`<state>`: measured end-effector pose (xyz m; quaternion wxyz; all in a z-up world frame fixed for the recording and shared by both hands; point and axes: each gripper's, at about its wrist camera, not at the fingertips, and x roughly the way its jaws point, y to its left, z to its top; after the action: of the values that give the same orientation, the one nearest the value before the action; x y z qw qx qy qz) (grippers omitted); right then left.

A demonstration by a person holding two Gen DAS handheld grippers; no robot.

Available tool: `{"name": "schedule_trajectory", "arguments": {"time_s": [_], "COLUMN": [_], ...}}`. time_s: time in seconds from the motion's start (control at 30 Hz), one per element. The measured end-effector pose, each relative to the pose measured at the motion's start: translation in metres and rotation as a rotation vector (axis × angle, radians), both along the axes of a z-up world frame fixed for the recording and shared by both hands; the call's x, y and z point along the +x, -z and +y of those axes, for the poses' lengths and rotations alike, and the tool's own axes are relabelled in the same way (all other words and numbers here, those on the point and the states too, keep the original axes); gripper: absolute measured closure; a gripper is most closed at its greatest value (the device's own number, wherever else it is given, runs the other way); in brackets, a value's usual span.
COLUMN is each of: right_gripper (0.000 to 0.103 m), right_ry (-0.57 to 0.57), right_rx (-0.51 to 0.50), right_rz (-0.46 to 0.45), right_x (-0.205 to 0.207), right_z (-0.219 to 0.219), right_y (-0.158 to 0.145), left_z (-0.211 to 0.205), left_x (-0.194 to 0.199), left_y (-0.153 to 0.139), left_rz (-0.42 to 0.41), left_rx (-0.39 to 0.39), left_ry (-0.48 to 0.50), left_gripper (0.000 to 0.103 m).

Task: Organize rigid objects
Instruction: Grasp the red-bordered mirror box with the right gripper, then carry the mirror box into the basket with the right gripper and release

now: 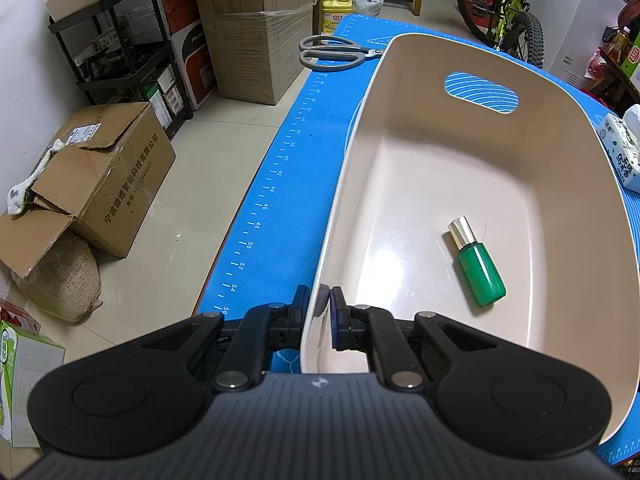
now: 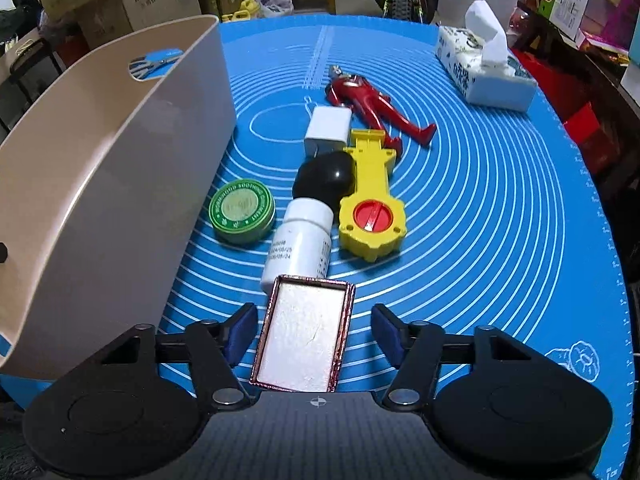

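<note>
You have one beige bin (image 1: 400, 128) holding one green bottle (image 1: 478, 270), and one pair of scissors (image 1: 332, 53). On the mat (image 2: 500, 220): one green tin (image 2: 242, 212), one white bottle (image 2: 300, 242), one black ball (image 2: 325, 178), one white charger (image 2: 329, 130), one yellow toy (image 2: 372, 196), one red figure (image 2: 372, 100), one mirror (image 2: 302, 338), one tissue pack (image 2: 486, 68).

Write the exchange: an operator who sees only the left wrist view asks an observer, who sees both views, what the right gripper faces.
Operator: I see only the bin with a green bottle inside. How is the right gripper placed?
Observer: The right gripper stands open astride a pink-rimmed rectangular case, pads clear of it.
Operator: What lies past that case?
Observer: A white bottle lies on its side just beyond it.
</note>
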<state>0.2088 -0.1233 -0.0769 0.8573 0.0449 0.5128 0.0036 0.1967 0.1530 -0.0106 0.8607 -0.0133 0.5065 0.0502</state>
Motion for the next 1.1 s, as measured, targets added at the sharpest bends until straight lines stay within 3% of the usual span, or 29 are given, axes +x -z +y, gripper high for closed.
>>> {"name": "schedule_trajectory", "arguments": {"time_s": [0.2,0.57,1.1], "right_gripper": [0.058,0.058,0.058], "right_ry": [-0.005,0.019,0.007], "right_rx": [-0.001,-0.009,0.025], "right_rz": [0.006,-0.055,-0.265], "right_x": [0.0,-0.004,0.005], "right_z": [0.0,-0.009,0.005], "right_y": [0.002,-0.016,-0.095], "left_z": [-0.001,-0.001,0.0], "left_x": [0.0,0.0,0.0], "left_y": [0.0,0.0,0.0], "left_rz": [0.0,0.001,0.001], "left_rx": [-0.001,-0.003,-0.008], "left_ry": [-0.001,-0.003,-0.009], "left_gripper": [0.09,0.09,0.09]}}
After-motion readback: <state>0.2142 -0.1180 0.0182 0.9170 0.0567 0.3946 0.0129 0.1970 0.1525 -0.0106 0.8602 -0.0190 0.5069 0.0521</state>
